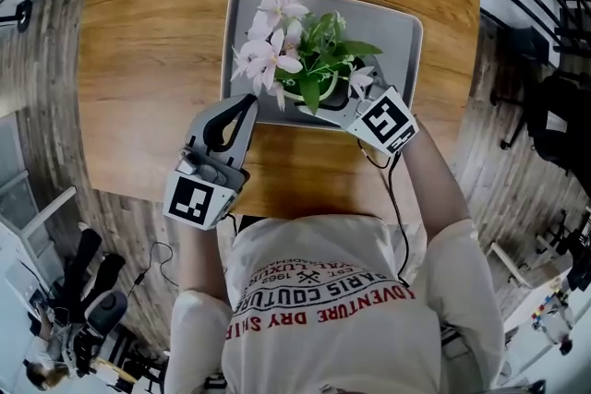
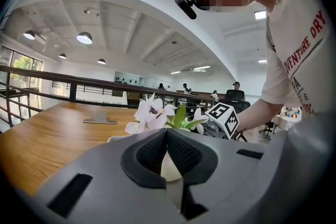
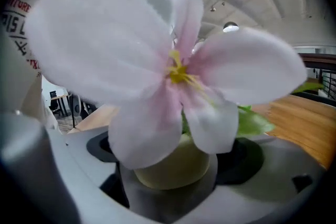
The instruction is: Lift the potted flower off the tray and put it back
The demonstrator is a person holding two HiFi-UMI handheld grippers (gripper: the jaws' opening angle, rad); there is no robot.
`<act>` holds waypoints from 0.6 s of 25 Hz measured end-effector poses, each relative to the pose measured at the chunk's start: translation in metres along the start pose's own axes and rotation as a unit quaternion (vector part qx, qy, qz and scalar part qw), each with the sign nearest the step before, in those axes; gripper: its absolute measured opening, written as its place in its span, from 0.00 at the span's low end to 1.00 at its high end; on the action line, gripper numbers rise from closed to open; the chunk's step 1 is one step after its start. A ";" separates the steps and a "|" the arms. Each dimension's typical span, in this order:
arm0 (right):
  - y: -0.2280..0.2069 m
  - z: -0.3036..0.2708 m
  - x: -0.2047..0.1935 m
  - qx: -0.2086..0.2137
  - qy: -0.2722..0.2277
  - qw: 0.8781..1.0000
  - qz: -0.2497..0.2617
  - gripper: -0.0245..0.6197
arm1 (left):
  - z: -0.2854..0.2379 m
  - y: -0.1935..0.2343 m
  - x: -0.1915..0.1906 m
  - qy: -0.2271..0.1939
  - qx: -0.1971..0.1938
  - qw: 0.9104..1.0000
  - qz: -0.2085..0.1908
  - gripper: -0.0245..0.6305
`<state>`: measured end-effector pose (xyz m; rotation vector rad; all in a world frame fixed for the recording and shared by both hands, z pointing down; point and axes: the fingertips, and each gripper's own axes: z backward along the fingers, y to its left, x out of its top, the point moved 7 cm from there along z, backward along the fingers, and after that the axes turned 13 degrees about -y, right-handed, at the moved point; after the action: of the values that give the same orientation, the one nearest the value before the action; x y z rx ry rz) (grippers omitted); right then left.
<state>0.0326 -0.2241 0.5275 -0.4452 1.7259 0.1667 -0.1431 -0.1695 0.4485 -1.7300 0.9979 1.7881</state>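
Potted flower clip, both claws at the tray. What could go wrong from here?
1. A pink-white blossom hangs across the open right claw, whose jaws flank the pale round pot. Closing may pinch petals or leaves.
2. The shut left claw sits at the near edge of the grey rectangular tray and might nudge it.

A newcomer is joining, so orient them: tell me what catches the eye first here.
The potted flower, pale pink blossoms over green leaves, stands on a gray tray on the wooden table. The right hand-held gripper has open jaws either side of its pot; one blossom fills that gripper's view.
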 end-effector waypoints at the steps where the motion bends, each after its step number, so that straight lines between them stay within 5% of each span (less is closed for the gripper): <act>1: 0.001 -0.003 0.000 0.006 -0.006 1.000 -0.002 0.80 | 0.001 0.001 -0.001 0.003 -0.001 1.000 0.001 0.06; 9: 0.001 -0.008 0.003 0.017 -0.022 1.000 0.008 0.80 | 0.005 0.011 -0.007 0.014 0.000 1.000 -0.001 0.06; 15: 0.005 -0.008 0.005 -0.032 -0.015 0.999 0.006 0.80 | 0.009 0.020 -0.004 0.008 -0.006 1.000 0.004 0.06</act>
<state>0.0223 -0.2233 0.5236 -0.4766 1.6984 0.2373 -0.1639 -0.1750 0.4553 -1.7525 1.0054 1.7906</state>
